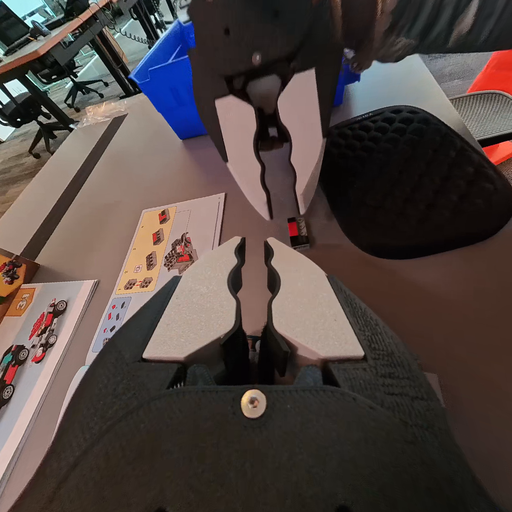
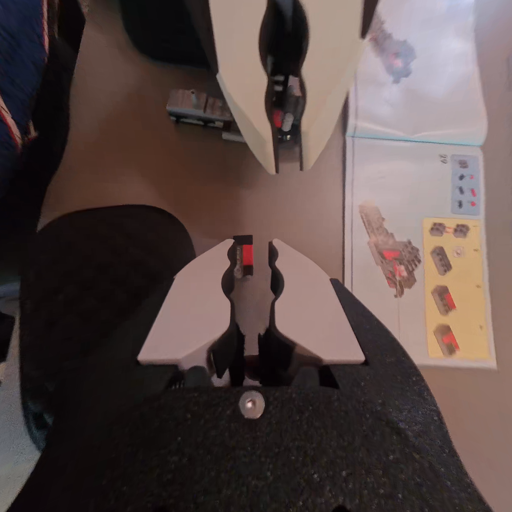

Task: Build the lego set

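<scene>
Two claws with smooth pale wavy-edged fingers on rough black printed bodies face each other tip to tip over a matte grey-brown surface. The left claw is spread and empty. The right claw is spread around a small black, red and grey lego block, which lies on the surface just inside its left finger. A black honeycomb-textured cushion sits just beside the block. An open instruction booklet lies flat nearby, a blue plastic bin behind. A grey lego assembly sits partly behind the left claw.
</scene>
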A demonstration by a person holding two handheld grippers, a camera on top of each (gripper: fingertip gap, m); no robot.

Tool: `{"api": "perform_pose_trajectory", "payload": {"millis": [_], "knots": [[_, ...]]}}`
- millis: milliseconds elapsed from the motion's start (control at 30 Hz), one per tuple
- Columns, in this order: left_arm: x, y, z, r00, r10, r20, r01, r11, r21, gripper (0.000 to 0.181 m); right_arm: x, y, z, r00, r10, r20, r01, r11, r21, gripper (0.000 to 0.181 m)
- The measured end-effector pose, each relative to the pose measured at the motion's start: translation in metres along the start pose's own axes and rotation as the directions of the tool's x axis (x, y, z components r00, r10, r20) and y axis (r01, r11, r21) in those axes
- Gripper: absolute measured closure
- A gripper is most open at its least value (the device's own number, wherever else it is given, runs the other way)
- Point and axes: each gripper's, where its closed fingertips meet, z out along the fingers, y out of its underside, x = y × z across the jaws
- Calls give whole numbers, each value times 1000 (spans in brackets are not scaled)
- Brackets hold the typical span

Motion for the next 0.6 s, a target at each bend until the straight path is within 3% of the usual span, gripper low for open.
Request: {"api": "perform_pose_trajectory", "payload": {"millis": [200, 333, 433, 500, 600], "knots": [[9, -12, 3, 999, -31, -22, 30, 999, -28, 165, -7, 16, -54, 946, 179, -269, -185, 983, 2, 156], [0, -7, 1, 993, -117, 21, 117, 993, -29, 160, -15, 6, -121, 832, 414, -368, -329, 904, 273, 153], [-13, -17, -9, 972, -230, 38, 225, 969, 105, 158, -26, 5, -173, 768, 488, -414, -322, 854, 410, 151], [-27, -22, -18, 960, -268, 87, 249, 952, 180, 156, -28, 17, -208, 682, 501, -533, -292, 855, 429, 152], [-43, -21, -29, 945, -278, 175, 234, 943, 236, 153, -35, 66, -252, 491, 558, -669, -405, 826, 392, 153]]}}
